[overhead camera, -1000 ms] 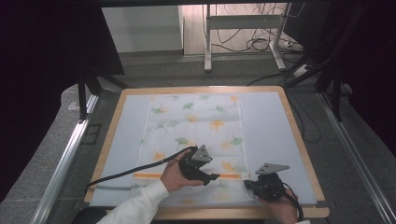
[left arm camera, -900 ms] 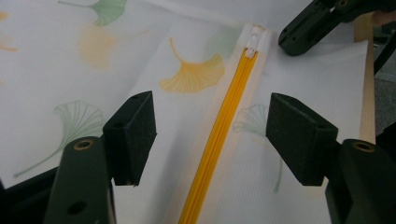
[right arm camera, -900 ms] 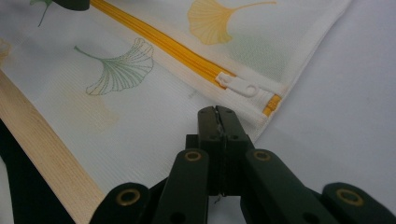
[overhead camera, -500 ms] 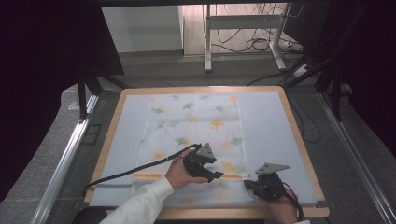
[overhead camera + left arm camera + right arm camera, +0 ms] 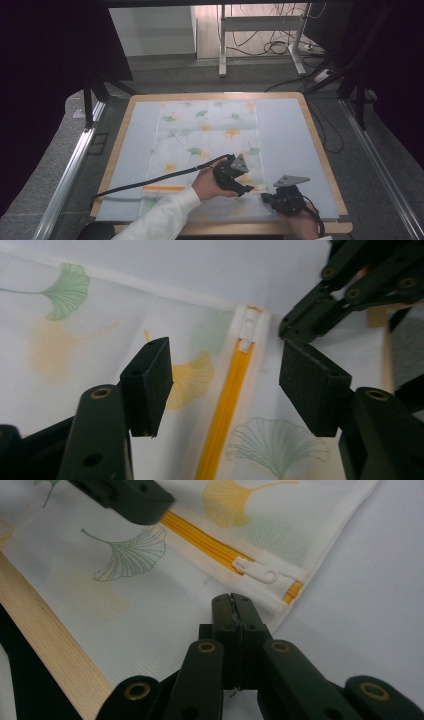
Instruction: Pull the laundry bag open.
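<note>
Left tongs (image 5: pixel 225 385) open, jaws just closing in, nothing pinched; white zipper pull (image 5: pixel 246 335) lies at 12 o'clock from them, yellow zipper (image 5: pixel 227 405) running 6-to-12 between jaws. Left hand nearer. Right tongs (image 5: pixel 232 602) clamped shut on corner of ginkgo-print mesh bag (image 5: pixel 150 595), near edge of tabletop (image 5: pixel 280 229).
</note>
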A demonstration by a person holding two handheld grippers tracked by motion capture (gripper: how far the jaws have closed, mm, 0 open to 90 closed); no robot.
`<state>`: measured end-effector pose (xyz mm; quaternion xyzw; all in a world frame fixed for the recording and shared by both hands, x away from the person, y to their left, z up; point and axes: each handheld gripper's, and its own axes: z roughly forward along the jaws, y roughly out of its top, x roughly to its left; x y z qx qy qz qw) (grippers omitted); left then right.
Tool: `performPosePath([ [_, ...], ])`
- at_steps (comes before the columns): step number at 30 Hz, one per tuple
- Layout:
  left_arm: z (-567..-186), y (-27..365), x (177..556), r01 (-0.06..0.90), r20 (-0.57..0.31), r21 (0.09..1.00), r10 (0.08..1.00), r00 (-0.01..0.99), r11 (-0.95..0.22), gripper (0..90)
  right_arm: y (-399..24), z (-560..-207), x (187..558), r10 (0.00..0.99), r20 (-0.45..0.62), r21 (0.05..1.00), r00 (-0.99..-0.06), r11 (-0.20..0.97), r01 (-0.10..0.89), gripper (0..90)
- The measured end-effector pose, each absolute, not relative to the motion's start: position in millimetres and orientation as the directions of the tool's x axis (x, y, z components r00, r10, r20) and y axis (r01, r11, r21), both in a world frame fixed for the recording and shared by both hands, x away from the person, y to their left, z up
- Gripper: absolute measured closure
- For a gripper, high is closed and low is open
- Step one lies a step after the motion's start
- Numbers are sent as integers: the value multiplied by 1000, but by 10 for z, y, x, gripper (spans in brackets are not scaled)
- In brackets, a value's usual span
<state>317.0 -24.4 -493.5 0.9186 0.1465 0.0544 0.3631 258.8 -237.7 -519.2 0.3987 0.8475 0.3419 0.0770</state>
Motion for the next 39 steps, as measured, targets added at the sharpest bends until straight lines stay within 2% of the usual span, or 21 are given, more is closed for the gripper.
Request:
performPosePath([
  [6,-4942,-313,3202,230,3,684,318,948,-693,396,-2378,-5192,2588,727,147,640,-671,448,625,891],
  [14,-4923,-501,3175,187,27,684,281,959,-705,417,-2380,-5194,2590,725,150,640,-672,447,625,890],
  [39,-5149,-610,3310,226,-22,682,290,957,-695,472,-2382,-5193,2590,722,158,635,-674,448,629,891],
])
